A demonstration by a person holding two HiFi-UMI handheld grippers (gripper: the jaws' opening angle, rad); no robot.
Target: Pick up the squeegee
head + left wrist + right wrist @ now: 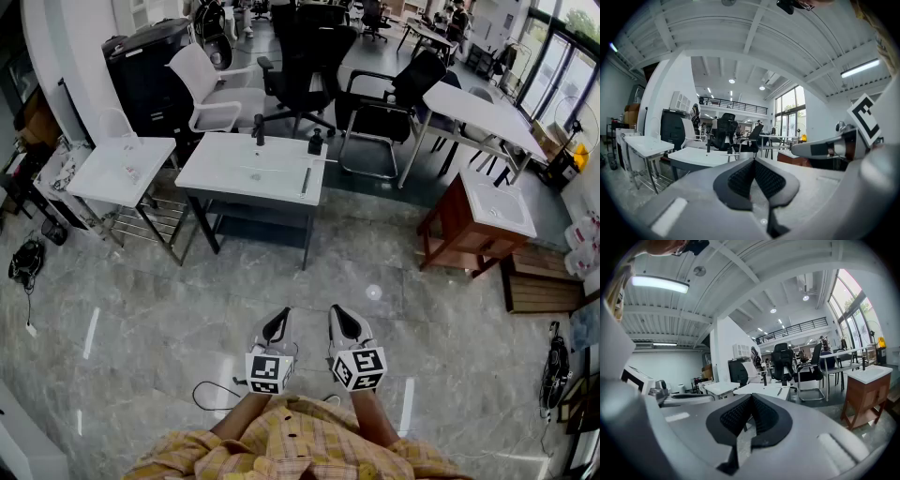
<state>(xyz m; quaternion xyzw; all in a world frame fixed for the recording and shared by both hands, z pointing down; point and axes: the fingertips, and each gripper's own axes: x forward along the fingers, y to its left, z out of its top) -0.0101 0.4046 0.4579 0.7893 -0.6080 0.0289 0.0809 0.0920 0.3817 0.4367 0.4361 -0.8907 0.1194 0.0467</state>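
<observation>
Both clenched on nothing, the left claw [277,326] and right claw [341,323] hang side by side over the floor [141,309], while the squeegee [306,180] lies far off, at the right edge of the white tabletop [234,173].

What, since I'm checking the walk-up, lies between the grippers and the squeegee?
Only bare grey floor, in the head view, from the left gripper and right gripper up to the white table where the squeegee lies.
</observation>
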